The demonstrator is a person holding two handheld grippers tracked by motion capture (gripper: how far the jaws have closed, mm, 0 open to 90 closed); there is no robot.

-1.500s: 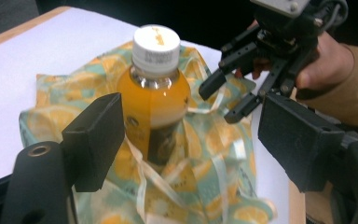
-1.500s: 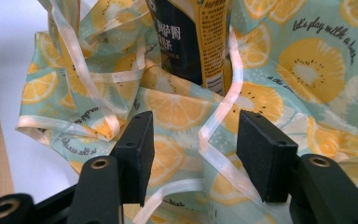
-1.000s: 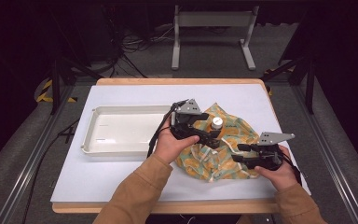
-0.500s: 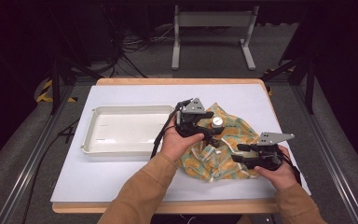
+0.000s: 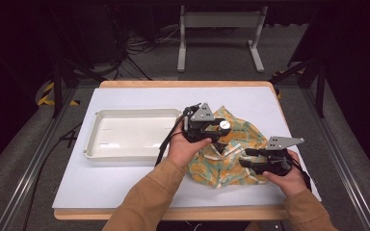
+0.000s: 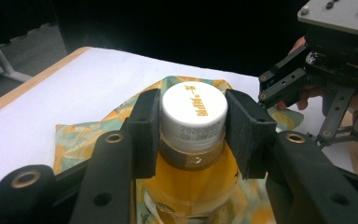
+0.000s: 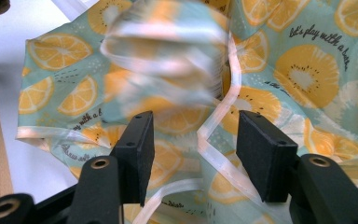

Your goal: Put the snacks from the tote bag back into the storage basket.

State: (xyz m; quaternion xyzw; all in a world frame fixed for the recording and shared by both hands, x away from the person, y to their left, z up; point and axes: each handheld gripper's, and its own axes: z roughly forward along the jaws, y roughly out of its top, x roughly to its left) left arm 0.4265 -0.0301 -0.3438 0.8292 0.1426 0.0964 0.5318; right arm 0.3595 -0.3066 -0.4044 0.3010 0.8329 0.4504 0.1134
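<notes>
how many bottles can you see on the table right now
1. The bottle, white-capped with yellow drink inside, stands in the fruit-print bag right of the white tray, its cap between the left tool's jaws. The bag's folds could hide more.

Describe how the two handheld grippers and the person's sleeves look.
Both the left gripper and right gripper are black, each topped by a grey three-cornered plate. Their jaws carry flat black rectangular pads on arms with brass-ringed pivots. A black cable trails from the left one. The sleeves are tan-brown.
</notes>
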